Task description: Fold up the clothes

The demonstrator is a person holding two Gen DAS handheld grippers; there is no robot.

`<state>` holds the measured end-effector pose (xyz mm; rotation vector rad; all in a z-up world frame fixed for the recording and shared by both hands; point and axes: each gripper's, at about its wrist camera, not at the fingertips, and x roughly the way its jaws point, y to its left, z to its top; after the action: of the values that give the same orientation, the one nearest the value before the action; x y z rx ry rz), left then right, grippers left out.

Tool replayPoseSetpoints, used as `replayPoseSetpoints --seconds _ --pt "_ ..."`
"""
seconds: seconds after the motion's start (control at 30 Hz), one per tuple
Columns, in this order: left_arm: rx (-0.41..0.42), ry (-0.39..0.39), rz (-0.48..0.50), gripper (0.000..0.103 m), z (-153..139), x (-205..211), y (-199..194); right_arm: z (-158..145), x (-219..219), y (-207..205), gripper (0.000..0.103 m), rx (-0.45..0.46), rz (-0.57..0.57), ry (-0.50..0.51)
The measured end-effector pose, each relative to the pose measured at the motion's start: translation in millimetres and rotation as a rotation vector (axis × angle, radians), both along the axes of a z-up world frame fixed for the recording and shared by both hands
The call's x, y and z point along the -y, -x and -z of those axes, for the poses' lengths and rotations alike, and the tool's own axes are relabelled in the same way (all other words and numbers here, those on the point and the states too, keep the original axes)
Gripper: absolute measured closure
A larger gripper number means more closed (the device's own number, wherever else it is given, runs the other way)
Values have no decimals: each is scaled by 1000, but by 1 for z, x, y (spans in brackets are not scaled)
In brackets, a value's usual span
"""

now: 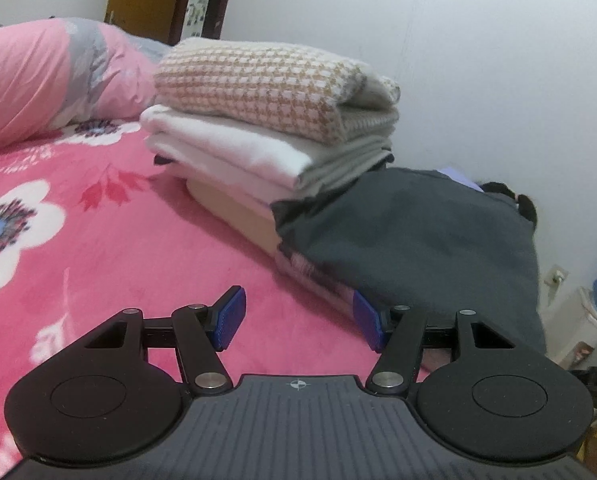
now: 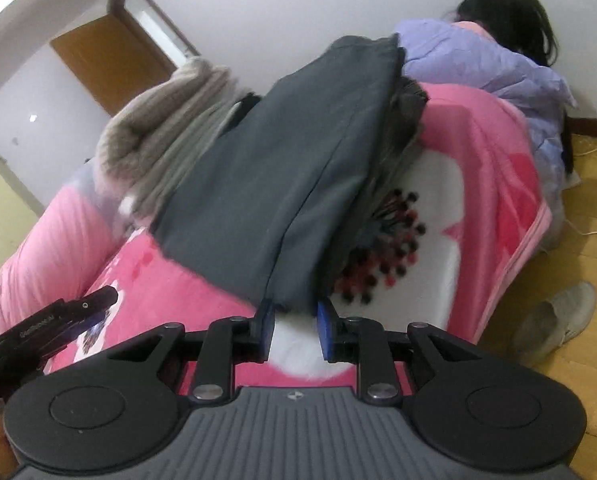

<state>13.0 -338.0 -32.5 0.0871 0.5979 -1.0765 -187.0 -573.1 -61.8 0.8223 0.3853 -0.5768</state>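
Both grippers are spread apart and hold nothing. Left gripper (image 1: pixel 298 320) sits low over the pink bed cover (image 1: pixel 138 248). Right gripper (image 2: pixel 296 330) is just at the edge of the folded dark grey cloth (image 2: pixel 266 184), which lies beside the stack of folded clothes (image 1: pixel 266 128).

left hand-held gripper (image 1: pixel 298 316) spread wide | dark grey garment (image 1: pixel 418 240) beside folded stack (image 1: pixel 274 120) | pink bedspread (image 1: pixel 118 248)
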Motion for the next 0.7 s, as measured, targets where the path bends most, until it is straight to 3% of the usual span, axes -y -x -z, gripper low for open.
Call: replayPoseSetpoints --seconds 0.23,0.33,0.5,0.6,0.7 --pt "21 21 4 32 -21 -58 30 -23 -56 19 76 -45 -12 86" --pt "3 38 12 22 -28 -77 43 -36 -78 23 61 -67 -14 147" --pt "13 48 -13 6 -36 -106 64 -53 -108 24 56 -103 -27 270" --pt "24 54 -26 4 -39 -122 74 -60 -123 25 52 -113 -35 298" --pt "21 64 -37 1 -42 -134 80 -66 -138 29 39 -110 -35 324"
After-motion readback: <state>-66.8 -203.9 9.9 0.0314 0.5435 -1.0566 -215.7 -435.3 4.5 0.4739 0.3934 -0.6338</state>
